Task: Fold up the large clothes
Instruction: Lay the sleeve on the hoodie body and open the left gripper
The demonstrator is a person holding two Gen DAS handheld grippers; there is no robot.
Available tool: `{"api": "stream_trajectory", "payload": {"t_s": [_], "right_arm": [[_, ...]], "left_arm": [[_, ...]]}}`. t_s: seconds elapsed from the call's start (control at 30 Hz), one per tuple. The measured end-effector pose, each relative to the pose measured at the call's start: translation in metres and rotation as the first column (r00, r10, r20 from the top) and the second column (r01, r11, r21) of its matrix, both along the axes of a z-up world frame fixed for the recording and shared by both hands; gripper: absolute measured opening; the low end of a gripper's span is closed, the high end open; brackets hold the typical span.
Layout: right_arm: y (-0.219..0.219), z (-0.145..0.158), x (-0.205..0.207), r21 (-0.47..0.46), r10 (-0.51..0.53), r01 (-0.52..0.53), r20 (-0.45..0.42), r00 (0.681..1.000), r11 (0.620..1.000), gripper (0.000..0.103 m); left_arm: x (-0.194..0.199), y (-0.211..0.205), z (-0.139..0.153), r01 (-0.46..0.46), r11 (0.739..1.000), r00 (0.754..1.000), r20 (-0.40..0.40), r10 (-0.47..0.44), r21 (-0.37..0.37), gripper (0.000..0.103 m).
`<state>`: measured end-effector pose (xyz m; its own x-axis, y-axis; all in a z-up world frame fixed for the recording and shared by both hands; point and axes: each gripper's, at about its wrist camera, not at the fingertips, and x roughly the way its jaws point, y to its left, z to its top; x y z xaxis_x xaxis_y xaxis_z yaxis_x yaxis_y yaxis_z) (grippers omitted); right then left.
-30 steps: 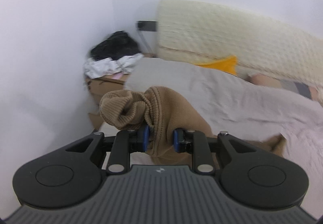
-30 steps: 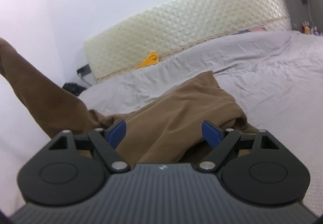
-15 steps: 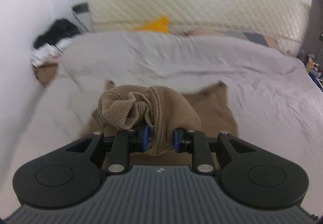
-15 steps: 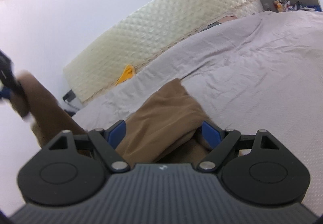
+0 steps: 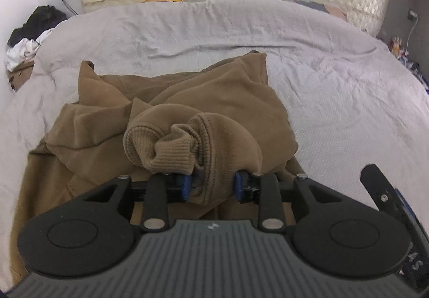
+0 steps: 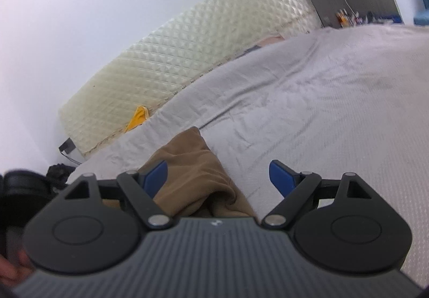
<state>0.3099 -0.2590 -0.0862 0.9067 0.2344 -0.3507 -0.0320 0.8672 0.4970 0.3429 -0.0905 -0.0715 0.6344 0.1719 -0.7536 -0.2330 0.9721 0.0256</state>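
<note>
the left gripper (image 5: 211, 186), jaws just widening, has carried the brown sweatshirt's sleeve cuff (image 5: 171, 150) onto its body on the bed (image 5: 335, 88), probably releasing; right gripper (image 6: 218, 174) hangs open.

clear: bedsheet (image 5: 335, 88) R side | blocked: brown garment (image 5: 187, 99) ctr-L

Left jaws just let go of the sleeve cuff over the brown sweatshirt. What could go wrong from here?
1. The ribbed cuff sits bunched between the left gripper's just-opened jaws; pulling back may drag it off the fold.
2. The brown sweatshirt lies lumpy, so the fold may set crooked.
3. The right gripper, open, hovers over its edge and could snag it.
</note>
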Motion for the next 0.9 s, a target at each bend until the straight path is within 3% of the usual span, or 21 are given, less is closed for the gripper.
{"api": "stream_trajectory", "payload": {"t_s": [0.13, 0.17, 0.2, 0.27, 0.4, 0.53, 0.7, 0.8, 0.9], "right_arm": [[0.0, -0.003, 0.005, 0.015, -0.003, 0.004, -0.02, 1.0, 1.0, 0.085], [-0.001, -0.003, 0.005, 0.014, -0.005, 0.005, -0.027, 1.0, 1.0, 0.085], [-0.001, -0.005, 0.006, 0.006, -0.008, 0.009, -0.035, 0.999, 1.0, 0.085], [0.001, -0.006, 0.006, -0.002, -0.009, 0.009, -0.042, 0.999, 1.0, 0.085], [0.004, -0.006, 0.005, -0.011, -0.005, 0.005, -0.05, 0.999, 1.0, 0.085], [0.006, -0.006, 0.001, -0.029, 0.0, -0.001, -0.055, 0.999, 1.0, 0.085], [0.004, -0.001, -0.002, 0.004, 0.026, -0.026, -0.055, 0.998, 1.0, 0.085], [0.007, 0.001, -0.001, 0.041, 0.048, -0.046, -0.065, 0.997, 0.998, 0.085], [0.015, 0.001, -0.001, 0.077, 0.092, -0.086, -0.083, 0.992, 0.993, 0.085]], "left_arm": [[-0.003, 0.003, 0.015, 0.08, 0.996, 0.993, -0.087, -0.077, 0.041, 0.053], [-0.006, 0.004, 0.017, 0.089, 0.996, 0.992, -0.096, -0.086, 0.031, 0.064], [-0.01, 0.007, 0.019, 0.096, 0.995, 0.99, -0.104, -0.096, -0.001, 0.079], [-0.019, 0.01, 0.023, 0.146, 0.986, 0.984, -0.093, -0.154, -0.085, 0.086], [-0.043, 0.015, 0.034, 0.209, 0.966, 0.975, -0.047, -0.218, -0.149, 0.086], [-0.071, 0.035, 0.039, 0.219, 0.951, 0.976, 0.035, -0.216, -0.217, 0.087], [-0.123, 0.073, 0.041, 0.272, 0.894, 0.957, 0.198, -0.212, -0.355, 0.087], [-0.142, 0.098, 0.035, 0.258, 0.909, 0.945, 0.281, -0.166, -0.328, 0.087], [-0.14, 0.129, 0.02, 0.188, 0.925, 0.951, 0.296, -0.088, -0.331, 0.087]]}}
